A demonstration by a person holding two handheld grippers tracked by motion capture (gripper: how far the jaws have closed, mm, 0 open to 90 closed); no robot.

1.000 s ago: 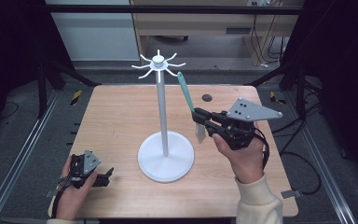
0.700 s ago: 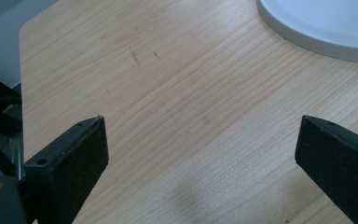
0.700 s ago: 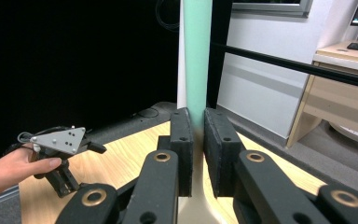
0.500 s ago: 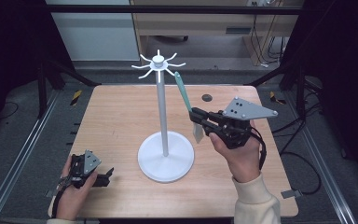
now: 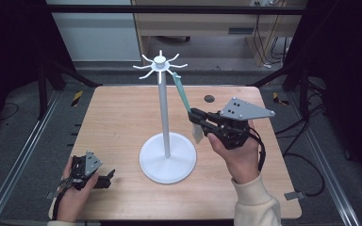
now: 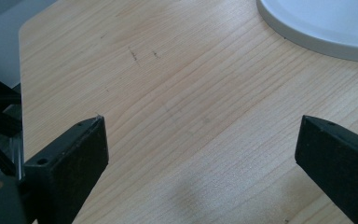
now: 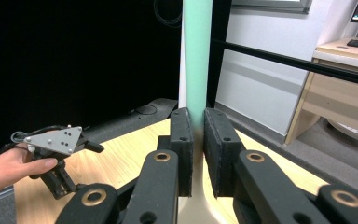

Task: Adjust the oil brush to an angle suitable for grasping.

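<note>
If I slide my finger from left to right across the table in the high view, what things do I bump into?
Left gripper → white stand → green-handled tool → right gripper → black cap

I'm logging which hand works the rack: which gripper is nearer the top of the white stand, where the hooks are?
Right. The right gripper holds a green-handled utensil reaching up to the hooks. The left gripper rests low on the table, left of the stand's base.

A lab: wooden table (image 5: pixel 122 117) in a black-curtained metal frame (image 5: pixel 23 155), cables (image 5: pixel 264 28) behind.
</note>
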